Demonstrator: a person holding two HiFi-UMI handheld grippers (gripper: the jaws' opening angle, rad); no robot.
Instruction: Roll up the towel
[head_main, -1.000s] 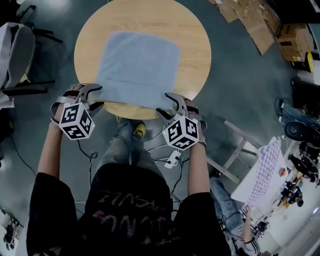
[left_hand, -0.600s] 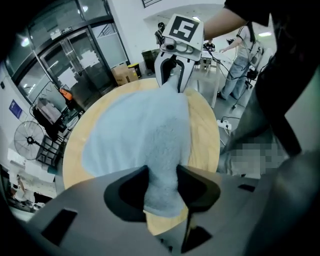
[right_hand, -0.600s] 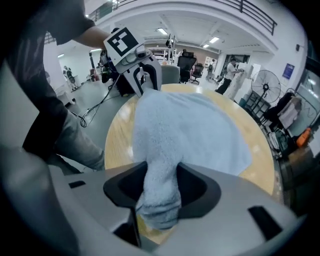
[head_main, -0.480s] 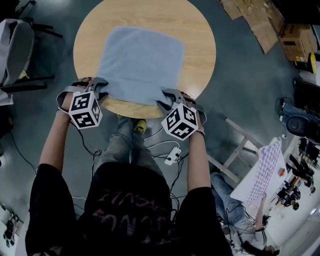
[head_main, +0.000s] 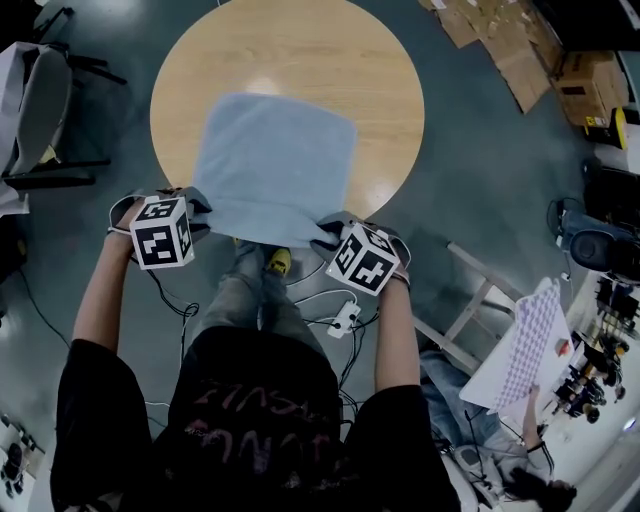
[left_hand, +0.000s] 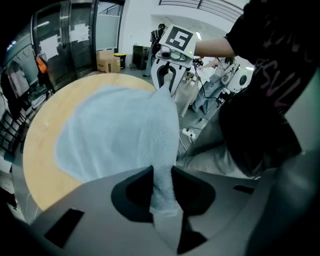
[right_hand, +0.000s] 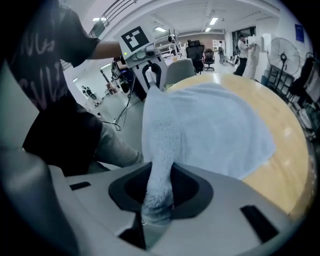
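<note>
1. Towel: pale blue, spread flat on the round table, near edge pulled past the table's near rim.
2. My left tongs: jaws have just been closing and now pinch the towel's near left corner.
3. My right tongs: same, clamped narrow on the near right corner.

Head view: dim, with a cool blue-grey cast. The floor goes near black toward the corners. Two pale glare patches sit on the round desk, one above the towel and one by the desk's right rim. Light comes from overhead: ceiling strip lights burn white in the right gripper view. Both gripper views are brighter, with heavy fisheye bending and black vignetted corners. The towel nap goes soft and out of focus nearest each lens.
</note>
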